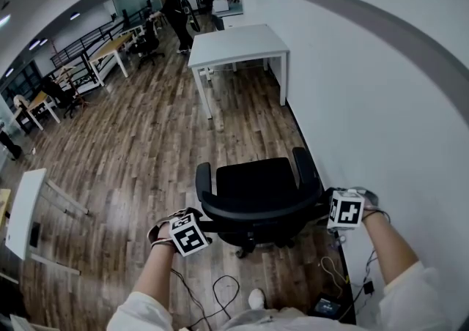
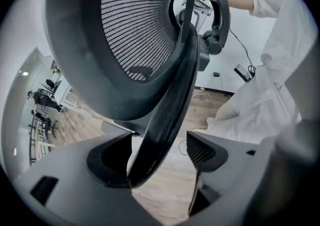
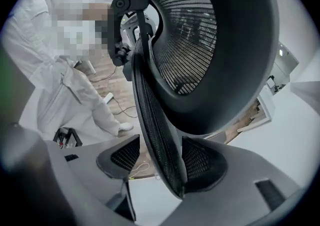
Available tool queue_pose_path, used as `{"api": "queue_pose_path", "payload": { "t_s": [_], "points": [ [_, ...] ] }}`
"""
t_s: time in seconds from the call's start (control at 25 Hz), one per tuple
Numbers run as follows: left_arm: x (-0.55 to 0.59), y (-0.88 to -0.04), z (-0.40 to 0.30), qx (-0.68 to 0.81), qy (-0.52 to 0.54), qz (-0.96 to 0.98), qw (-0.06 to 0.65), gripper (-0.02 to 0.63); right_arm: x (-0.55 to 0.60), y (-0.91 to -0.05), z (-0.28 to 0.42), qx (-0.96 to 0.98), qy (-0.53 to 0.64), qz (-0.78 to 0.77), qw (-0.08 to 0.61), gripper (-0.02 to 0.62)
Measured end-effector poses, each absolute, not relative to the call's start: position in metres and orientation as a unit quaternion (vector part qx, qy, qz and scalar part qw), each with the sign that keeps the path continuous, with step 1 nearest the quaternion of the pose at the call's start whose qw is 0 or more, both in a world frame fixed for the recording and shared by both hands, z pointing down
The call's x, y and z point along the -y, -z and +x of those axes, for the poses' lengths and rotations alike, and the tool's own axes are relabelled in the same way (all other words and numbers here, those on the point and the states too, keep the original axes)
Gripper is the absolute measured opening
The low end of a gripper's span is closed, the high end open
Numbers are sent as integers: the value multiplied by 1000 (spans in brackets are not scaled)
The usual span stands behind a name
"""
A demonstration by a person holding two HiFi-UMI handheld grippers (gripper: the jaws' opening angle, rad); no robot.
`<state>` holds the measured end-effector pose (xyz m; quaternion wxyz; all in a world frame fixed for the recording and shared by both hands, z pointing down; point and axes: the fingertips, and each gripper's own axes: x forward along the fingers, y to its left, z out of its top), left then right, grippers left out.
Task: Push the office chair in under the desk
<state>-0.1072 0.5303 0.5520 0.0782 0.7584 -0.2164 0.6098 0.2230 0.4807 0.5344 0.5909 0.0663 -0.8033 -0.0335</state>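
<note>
A black office chair (image 1: 256, 184) stands on the wood floor by the wall, seen from above, its seat facing a white desk (image 1: 236, 42) a good way ahead. My left gripper (image 1: 190, 233) is at the left end of the backrest rim, my right gripper (image 1: 344, 209) at the right end. In the left gripper view the mesh backrest (image 2: 135, 25) fills the frame; its rim runs between the open jaws of the left gripper (image 2: 160, 142), against the left pad only. In the right gripper view the backrest (image 3: 200, 35) rim sits between the open jaws of the right gripper (image 3: 161, 145), nearer the right pad.
A white wall (image 1: 381, 102) runs close along the right. Cables (image 1: 220, 289) and a small black box (image 1: 326, 305) lie on the floor near my feet. Another white table (image 1: 22, 209) is at the left edge. A person (image 1: 176, 18) stands among desks far back.
</note>
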Motion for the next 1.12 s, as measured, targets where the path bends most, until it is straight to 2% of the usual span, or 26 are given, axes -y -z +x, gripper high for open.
{"api": "queue_pose_path", "payload": {
  "t_s": [0.44, 1.0, 1.12],
  "points": [
    [-523, -575, -106, 176, -629, 751, 91, 341, -478, -569, 232, 764, 42, 15, 644, 278],
    [-528, -581, -102, 118, -634, 759, 91, 337, -485, -580, 228, 761, 40, -29, 647, 278],
    [-533, -582, -104, 88, -654, 747, 83, 274, -483, -580, 228, 760, 47, -30, 647, 257]
  ]
}}
